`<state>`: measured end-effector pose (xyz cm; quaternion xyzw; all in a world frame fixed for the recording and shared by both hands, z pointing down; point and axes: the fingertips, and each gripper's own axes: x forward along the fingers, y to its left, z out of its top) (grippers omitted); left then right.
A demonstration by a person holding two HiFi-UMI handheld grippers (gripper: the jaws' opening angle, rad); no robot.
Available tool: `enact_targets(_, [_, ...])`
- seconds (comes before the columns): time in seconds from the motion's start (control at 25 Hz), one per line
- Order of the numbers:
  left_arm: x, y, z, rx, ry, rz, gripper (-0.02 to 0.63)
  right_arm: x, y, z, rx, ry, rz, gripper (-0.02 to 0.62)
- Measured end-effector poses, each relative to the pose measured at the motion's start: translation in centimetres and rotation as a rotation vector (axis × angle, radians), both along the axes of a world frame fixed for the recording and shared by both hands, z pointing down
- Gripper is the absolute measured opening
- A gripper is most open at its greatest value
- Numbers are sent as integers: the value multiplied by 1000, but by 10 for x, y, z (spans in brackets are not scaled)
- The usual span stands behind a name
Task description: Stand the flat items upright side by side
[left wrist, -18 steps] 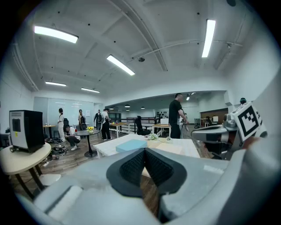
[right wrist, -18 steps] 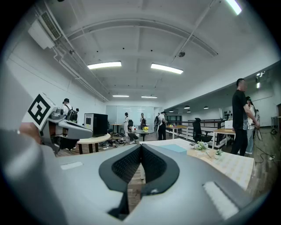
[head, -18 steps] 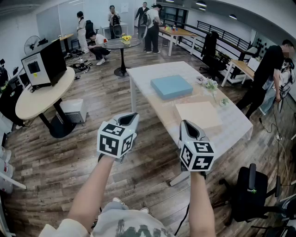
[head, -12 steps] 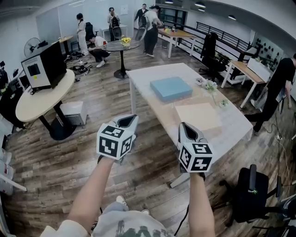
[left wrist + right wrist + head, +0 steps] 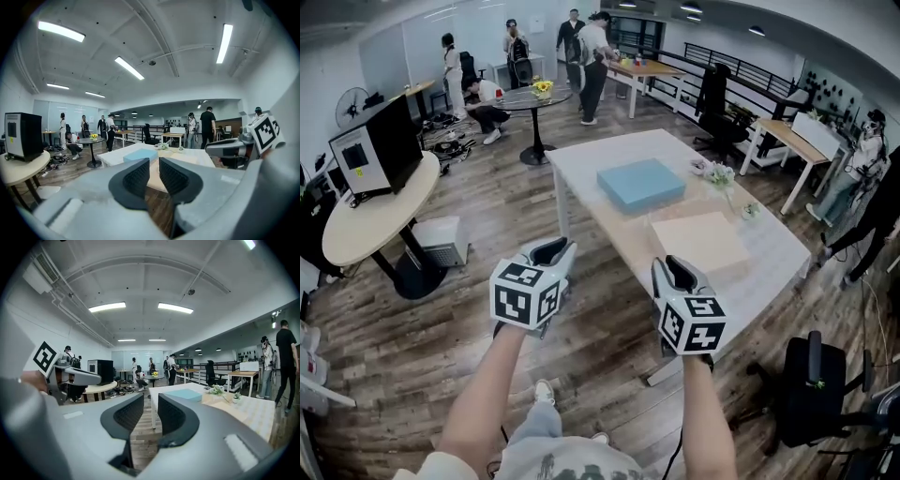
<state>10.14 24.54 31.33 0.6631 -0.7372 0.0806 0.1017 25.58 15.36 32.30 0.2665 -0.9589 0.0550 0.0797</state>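
Wood-plank floor (image 5: 412, 347), blue slab (image 5: 641, 183), beige slab (image 5: 701, 240)

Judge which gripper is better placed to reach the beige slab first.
Right, probably. The right gripper hangs at the table's near edge, directly below the beige slab in the head view. The left gripper hangs over the floor, off the table's left side. Both are empty.

Bright ceiling strip lights (image 5: 61, 32), soft shadows, fisheye-bent edges; dark vignetted corners
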Motion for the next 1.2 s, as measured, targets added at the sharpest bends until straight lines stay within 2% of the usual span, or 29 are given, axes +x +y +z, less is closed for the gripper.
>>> enact_targets(0.16, [-28,-17,4,5,13,19,77,-23,-10,6,-6,19,15,140])
enact_targets(0.32, [-61,-41,10,5,24,50,110,-51,-28,15,-23,34,38,201])
enact_targets(0.8, [-157,-116,10,-12,50,215,173,-146,-71,10,-47,59,140,377])
enact_targets(1.2, [-205,-157,20,-33,68,305,230,-191,-96,11,-37,74,217,414])
